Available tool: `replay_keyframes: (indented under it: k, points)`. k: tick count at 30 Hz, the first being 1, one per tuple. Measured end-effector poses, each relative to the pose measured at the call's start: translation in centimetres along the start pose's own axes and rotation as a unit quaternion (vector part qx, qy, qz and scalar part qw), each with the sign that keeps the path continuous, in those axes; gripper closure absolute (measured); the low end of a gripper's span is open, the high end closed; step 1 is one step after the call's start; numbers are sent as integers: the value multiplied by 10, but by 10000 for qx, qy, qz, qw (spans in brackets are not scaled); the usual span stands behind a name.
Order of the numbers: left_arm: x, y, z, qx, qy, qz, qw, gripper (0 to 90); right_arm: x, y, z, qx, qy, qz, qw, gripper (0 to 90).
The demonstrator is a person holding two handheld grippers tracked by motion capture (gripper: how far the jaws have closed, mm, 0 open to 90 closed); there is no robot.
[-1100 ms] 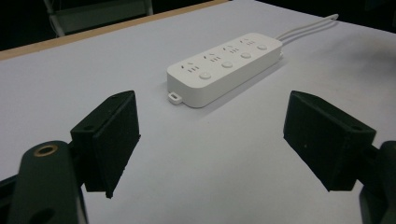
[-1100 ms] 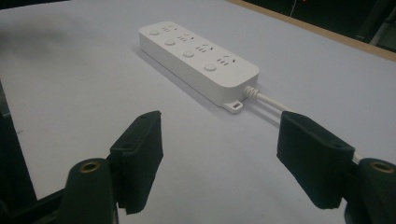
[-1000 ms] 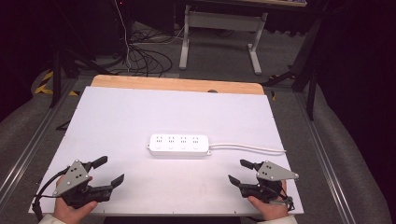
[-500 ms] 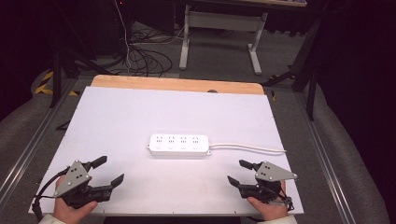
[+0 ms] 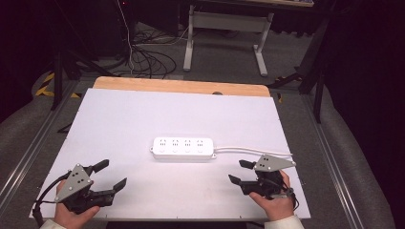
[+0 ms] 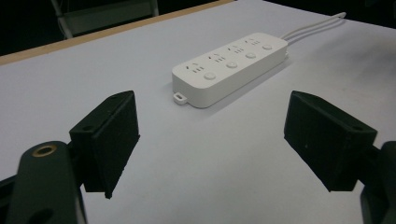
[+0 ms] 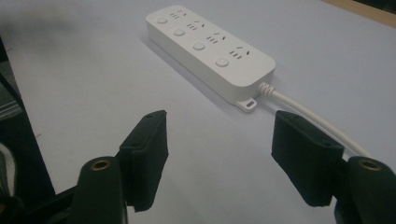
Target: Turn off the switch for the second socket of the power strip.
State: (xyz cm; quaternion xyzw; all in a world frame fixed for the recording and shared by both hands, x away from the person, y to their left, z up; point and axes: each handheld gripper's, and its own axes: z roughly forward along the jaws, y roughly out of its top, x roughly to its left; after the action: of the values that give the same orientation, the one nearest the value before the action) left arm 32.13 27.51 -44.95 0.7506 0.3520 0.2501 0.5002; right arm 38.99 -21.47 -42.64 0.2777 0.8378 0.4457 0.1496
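Smooth white plastic power strip (image 5: 183,148) with faint sheen, rubbery white cord (image 5: 253,150) at its 3 o'clock, matt white table top (image 5: 119,119), bare wood edge (image 5: 181,87) at 12 o'clock, matt black gripper pads (image 6: 114,140)

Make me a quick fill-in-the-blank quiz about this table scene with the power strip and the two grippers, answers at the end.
1. The white power strip has ____ round buttons on top.
2. Its white cable leaves the end nearer the ____ gripper.
3. The jaws of the left gripper stand ____, holding nothing.
4. The power strip lies on a ____ table with a wooden far edge.

Missing words: four; right; open; white
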Motion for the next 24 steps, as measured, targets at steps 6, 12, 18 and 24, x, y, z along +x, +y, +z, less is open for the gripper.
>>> replay_keyframes:
  k: [6, 12, 18, 24]
  points:
    - [1, 0, 0, 19, 14, 9, 10000, 185, -3, 16, 5, -56, 55, -37, 10000, 370]
    - [0, 0, 0, 20, 13, 11, 10000, 185, -1, 36, 8, -105, 78, -163, 9998, 378]
    - [1, 0, 0, 26, 22, 11, 10000, 185, 1, 55, 13, -137, 117, -263, 9995, 384]
    - [1, 0, 0, 31, 23, 11, 10000, 185, 4, 70, 21, -116, 159, -372, 9991, 393]
